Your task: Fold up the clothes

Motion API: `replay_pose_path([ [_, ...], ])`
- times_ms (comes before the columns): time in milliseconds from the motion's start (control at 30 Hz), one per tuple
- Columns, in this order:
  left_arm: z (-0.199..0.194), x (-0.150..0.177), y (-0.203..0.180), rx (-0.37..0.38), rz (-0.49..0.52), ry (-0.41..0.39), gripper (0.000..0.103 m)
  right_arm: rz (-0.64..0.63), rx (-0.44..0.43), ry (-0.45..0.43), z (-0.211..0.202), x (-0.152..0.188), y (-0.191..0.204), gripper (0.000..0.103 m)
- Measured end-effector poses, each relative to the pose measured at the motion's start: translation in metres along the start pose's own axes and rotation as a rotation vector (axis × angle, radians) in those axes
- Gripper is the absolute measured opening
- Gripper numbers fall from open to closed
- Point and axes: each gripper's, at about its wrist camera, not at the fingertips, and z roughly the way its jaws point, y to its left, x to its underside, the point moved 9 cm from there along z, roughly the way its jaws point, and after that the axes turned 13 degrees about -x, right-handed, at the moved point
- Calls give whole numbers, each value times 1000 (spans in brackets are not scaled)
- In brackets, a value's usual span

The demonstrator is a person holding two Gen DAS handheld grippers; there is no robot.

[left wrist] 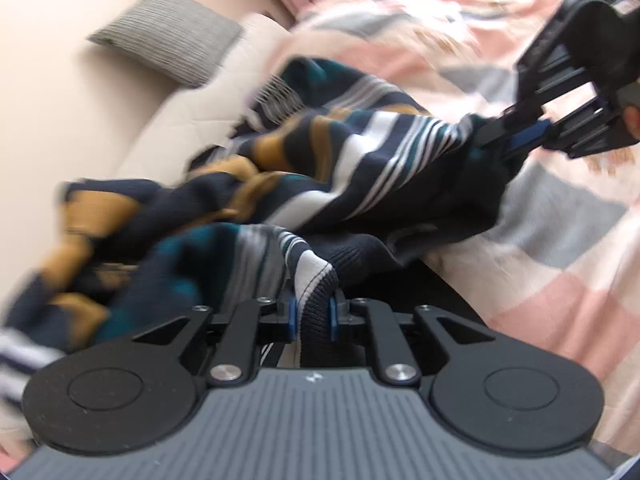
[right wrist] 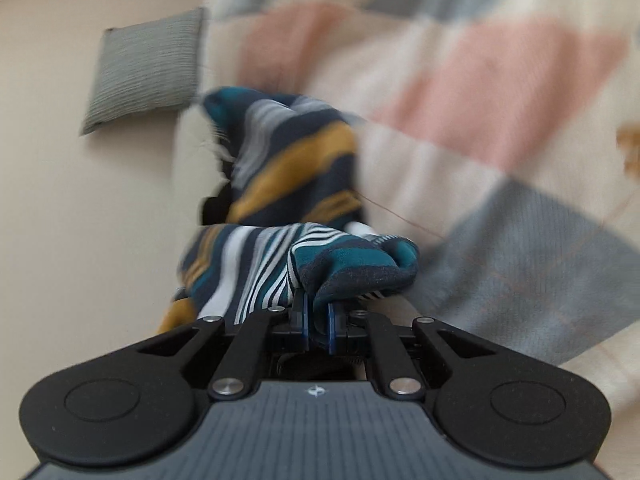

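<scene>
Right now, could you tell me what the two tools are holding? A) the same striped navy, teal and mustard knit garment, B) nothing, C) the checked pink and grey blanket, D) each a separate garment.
A: the left tool and the right tool both pinch the striped navy, teal and mustard knit garment, stretched between them.

The striped sweater [left wrist: 304, 184] is blurry off to the left of the left gripper [left wrist: 313, 314], and the picture edge cuts it off there. The checked blanket [right wrist: 500, 92] ahead is smeared too.
</scene>
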Motion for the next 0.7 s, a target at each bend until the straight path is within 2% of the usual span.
replay_pose_path([
  [200, -61, -14, 44, -39, -54, -57, 11, -145, -143, -89, -46, -10, 90, 8],
  [367, -136, -38, 63, -40, -114, -156, 11, -258, -233, -120, -91, -3, 164, 7],
  [467, -190, -53, 59, -23, -141, -215, 10, -316, -298, -143, -128, 12, 201, 6],
  [500, -208, -58, 57, -18, -151, -235, 10, -335, -336, -160, -146, 17, 214, 2],
  [567, -245, -67, 52, -5, -166, -275, 10, -383, -348, -170, -179, 28, 235, 1],
  [600, -264, -73, 45, 6, -166, -298, 9, -396, -402, -187, -201, 31, 248, 0],
  [700, -334, -90, 8, 106, -162, -395, 9, -475, -455, -258, -281, 34, 281, 0],
])
